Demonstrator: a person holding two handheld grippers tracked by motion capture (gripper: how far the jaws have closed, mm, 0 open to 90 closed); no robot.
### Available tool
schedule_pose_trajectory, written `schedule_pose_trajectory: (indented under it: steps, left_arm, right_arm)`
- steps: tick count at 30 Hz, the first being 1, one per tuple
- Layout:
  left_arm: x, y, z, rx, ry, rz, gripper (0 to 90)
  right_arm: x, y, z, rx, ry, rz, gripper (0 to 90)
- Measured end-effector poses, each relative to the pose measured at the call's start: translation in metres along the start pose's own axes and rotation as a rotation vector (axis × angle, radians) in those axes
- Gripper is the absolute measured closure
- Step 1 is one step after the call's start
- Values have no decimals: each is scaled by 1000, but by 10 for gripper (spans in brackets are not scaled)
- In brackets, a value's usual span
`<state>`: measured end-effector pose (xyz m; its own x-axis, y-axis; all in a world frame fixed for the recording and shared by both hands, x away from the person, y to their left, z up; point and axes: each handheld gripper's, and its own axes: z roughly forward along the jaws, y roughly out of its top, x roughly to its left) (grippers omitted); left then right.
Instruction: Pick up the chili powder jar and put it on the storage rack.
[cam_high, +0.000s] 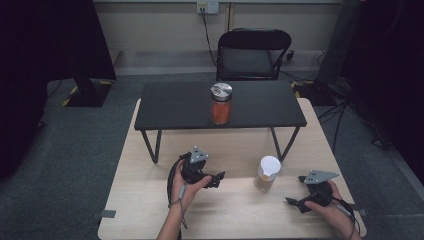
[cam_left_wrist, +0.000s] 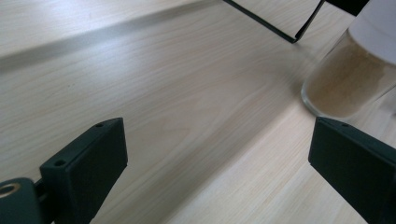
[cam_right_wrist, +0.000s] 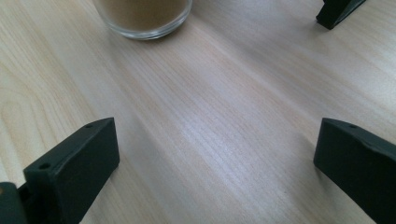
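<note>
A glass jar of tan powder with a white lid (cam_high: 268, 173) stands on the light wooden table (cam_high: 150, 200), between my two grippers. The left gripper (cam_high: 216, 179) is open, low over the table to the jar's left; in its own view the jar (cam_left_wrist: 348, 79) sits at the upper right, beyond the wide-apart jaws. The right gripper (cam_high: 296, 204) is open too, to the jar's lower right; its view catches the jar's base (cam_right_wrist: 142, 16) at the top left. A second jar with orange contents and a silver lid (cam_high: 221, 104) stands on the small black table (cam_high: 175, 107).
The black table's legs (cam_high: 151, 146) rest on the wooden table top. The tip of the left gripper (cam_right_wrist: 337, 11) shows at the top right of the right gripper view. A black folding chair (cam_high: 252, 52) stands behind the tables.
</note>
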<state>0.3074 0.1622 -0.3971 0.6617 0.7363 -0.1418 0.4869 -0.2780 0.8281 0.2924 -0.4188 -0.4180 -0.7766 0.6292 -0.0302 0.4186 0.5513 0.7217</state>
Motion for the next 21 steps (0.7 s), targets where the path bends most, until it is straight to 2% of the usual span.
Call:
schedule_pose_trajectory:
  steps: [18, 21]
  left_arm:
    - [1, -20, -1, 29, 29, -14, 40]
    - [2, -25, -2, 28, 27, -26, 40]
  right_arm:
    - [0, 0, 0, 0, 0, 0, 0]
    - [0, 0, 0, 0, 0, 0, 0]
